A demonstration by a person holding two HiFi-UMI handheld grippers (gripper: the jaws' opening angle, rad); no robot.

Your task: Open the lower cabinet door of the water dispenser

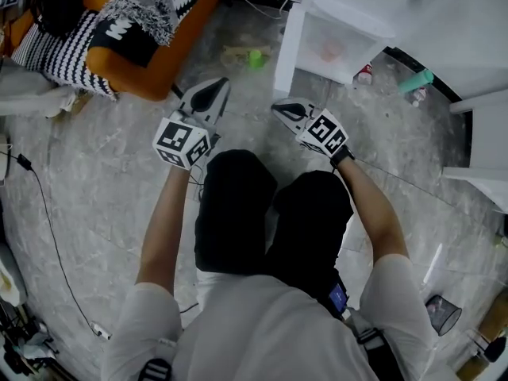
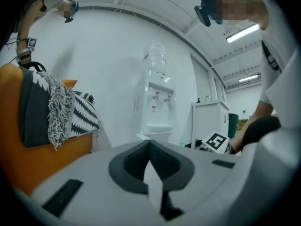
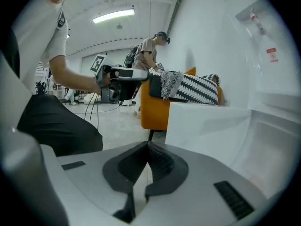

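Note:
The white water dispenser (image 1: 397, 14) stands at the top right of the head view, and straight ahead in the left gripper view as the water dispenser (image 2: 157, 112) with a bottle on top. Its lower cabinet door (image 1: 288, 50) hangs swung out to the left, and the empty white compartment (image 1: 333, 46) shows behind it. In the right gripper view the door (image 3: 207, 121) is a white panel just beyond the jaws. My left gripper (image 1: 210, 94) (image 2: 149, 142) is shut and empty, short of the dispenser. My right gripper (image 1: 279, 108) (image 3: 148, 145) is shut on nothing, close to the door's free edge.
An orange sofa (image 1: 151, 46) with striped cushions stands to the left. A green object (image 1: 255, 57) lies on the floor by the door, a teal bottle (image 1: 417, 80) to its right. A white cabinet (image 1: 484, 141) is at far right. A cable (image 1: 48, 213) runs along the floor.

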